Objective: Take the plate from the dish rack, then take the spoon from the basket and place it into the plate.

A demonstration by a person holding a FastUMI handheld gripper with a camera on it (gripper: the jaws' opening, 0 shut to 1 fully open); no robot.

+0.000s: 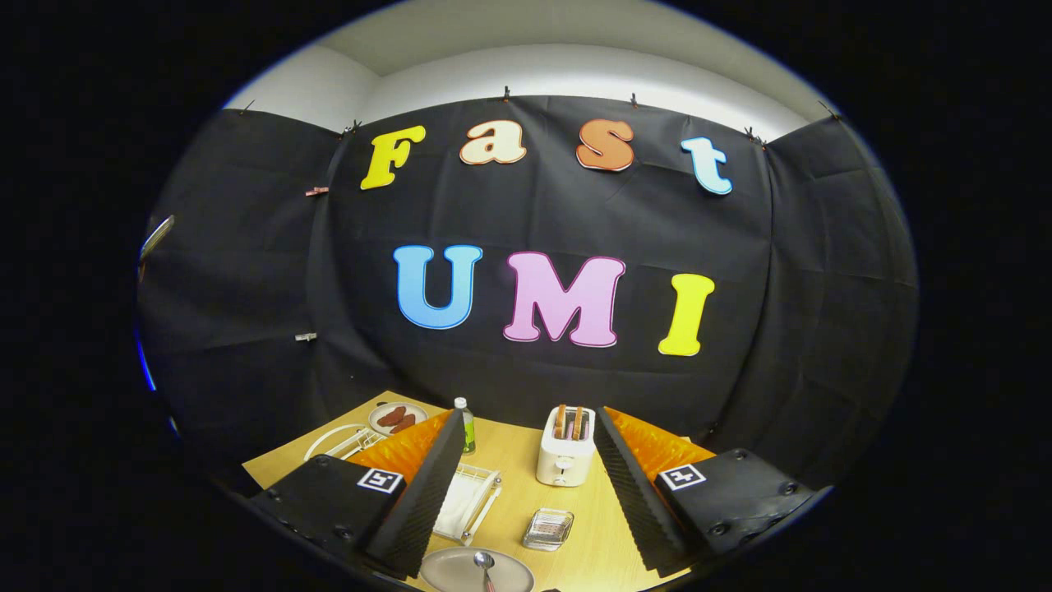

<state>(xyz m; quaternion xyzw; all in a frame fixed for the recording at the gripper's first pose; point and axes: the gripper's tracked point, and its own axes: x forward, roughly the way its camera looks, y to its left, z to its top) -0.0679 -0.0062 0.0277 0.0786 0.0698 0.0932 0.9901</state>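
Note:
A pale round plate point(460, 573) lies on the wooden table point(514, 460), low between the two fingers near their roots. A metal spoon point(484, 566) rests in it, bowl end toward the middle of the plate. The gripper point(525, 413) is raised above the table and open wide, with nothing between its fingers. A white wire basket point(468, 500) sits beside the left finger point(423, 493), just beyond the plate. The white wire dish rack point(343, 440) stands further left, partly hidden behind that finger.
A white toaster point(565, 450) with slices in its slots stands ahead between the fingers. A small glass dish point(548, 529) sits in front of it. A green-labelled bottle point(466, 425) and a small plate of sausages point(397, 418) are at the table's far left.

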